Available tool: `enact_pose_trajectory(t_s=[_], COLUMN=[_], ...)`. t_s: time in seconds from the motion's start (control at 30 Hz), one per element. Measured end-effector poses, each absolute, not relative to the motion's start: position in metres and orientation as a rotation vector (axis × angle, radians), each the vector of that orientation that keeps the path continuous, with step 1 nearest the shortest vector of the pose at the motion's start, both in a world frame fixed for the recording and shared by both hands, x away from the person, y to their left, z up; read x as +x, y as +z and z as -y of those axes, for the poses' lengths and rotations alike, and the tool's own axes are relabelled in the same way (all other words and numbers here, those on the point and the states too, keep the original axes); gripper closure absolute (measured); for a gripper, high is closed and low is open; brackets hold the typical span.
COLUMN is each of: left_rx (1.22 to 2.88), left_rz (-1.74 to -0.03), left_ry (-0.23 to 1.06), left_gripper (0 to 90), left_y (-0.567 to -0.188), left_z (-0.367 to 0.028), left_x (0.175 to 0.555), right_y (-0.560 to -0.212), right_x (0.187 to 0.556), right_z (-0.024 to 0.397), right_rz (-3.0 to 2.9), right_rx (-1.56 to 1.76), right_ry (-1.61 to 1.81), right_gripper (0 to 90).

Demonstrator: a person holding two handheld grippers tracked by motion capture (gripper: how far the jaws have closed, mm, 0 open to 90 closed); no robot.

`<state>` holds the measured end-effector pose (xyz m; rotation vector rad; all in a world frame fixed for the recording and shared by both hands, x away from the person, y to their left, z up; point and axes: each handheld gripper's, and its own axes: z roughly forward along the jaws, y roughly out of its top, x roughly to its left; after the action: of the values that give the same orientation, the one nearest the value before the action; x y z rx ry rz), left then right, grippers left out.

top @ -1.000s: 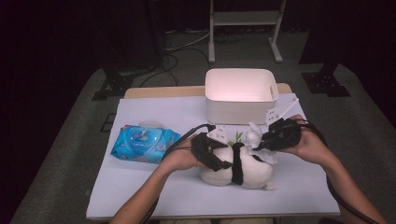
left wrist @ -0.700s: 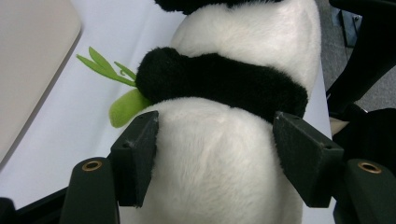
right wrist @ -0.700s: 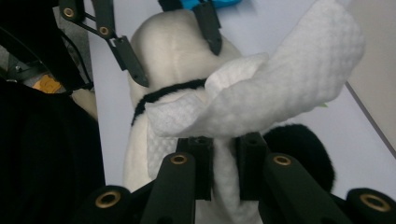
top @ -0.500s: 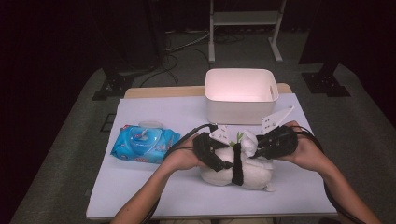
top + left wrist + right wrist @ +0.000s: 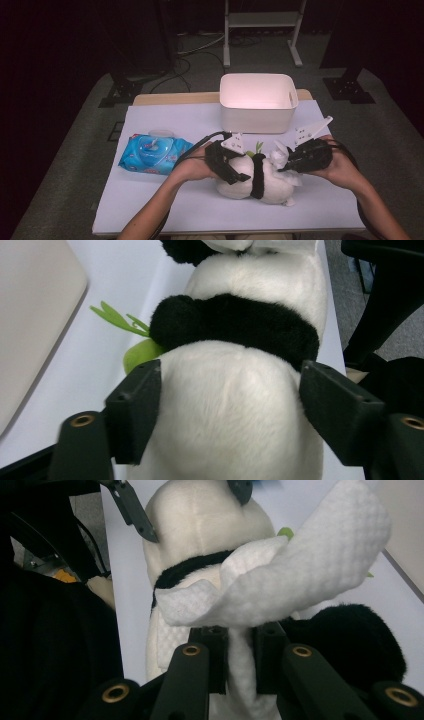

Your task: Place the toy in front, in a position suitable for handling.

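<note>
Dark room, pale worktop point(image 5: 165, 200) under the high camera. Plush panda point(image 5: 260, 180) lies on its side near the front middle of it, black band across the body, a green leaf sprig point(image 5: 127, 327) poking out toward the white bin point(image 5: 257, 102) behind.

Left gripper point(image 5: 235, 172) straddles the panda's white rear end; in the left gripper view its fingers point(image 5: 135, 415) flank the body with the pads at the fur, but the jaws have just been opening, so this reads as a loosened, released hold, not a squeeze.

Right gripper point(image 5: 285, 162) has its fingers point(image 5: 210, 655) clenched on a white wet wipe point(image 5: 300, 580), which flops over the panda's head end. Compared with a second ago, the right hand has come down and in from above the toy, so the wipe now sits against the plush.

Judgement: wiping stroke on the panda is about to start or is just starting; with the left hold easing, the toy may slide under the wipe.

Blue wipe pack point(image 5: 152, 155) sits well to the left, untouched.
</note>
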<state>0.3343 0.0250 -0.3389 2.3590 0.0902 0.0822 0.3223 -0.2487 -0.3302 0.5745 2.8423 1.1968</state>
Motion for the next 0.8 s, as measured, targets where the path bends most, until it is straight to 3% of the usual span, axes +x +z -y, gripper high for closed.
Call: enact_pose_trajectory(t_s=[0.1, 0.53, 0.67, 0.8], left_rx=[2.360, 2.302, 2.315, 2.342], left_rz=[-0.110, -0.079, -0.075, -0.071], left_ry=[0.091, 0.039, 0.025, 0.045], left_gripper=[19.8, 15.0, 25.6, 27.4], left_y=[-0.337, -0.342, -0.344, -0.344], left_z=[-0.028, -0.032, -0.030, -0.026], left_x=[0.336, 0.338, 0.338, 0.336], right_y=[-0.332, -0.342, -0.343, -0.338], right_x=[0.323, 0.321, 0.321, 0.319], right_z=[0.254, 0.278, 0.279, 0.270], right_rz=[-2.838, -2.820, -2.822, -2.823], right_rx=[0.594, 0.657, 0.664, 0.630], right_ry=[1.213, 1.272, 1.270, 1.242], right_gripper=[79.1, 79.1, 79.1, 79.0])
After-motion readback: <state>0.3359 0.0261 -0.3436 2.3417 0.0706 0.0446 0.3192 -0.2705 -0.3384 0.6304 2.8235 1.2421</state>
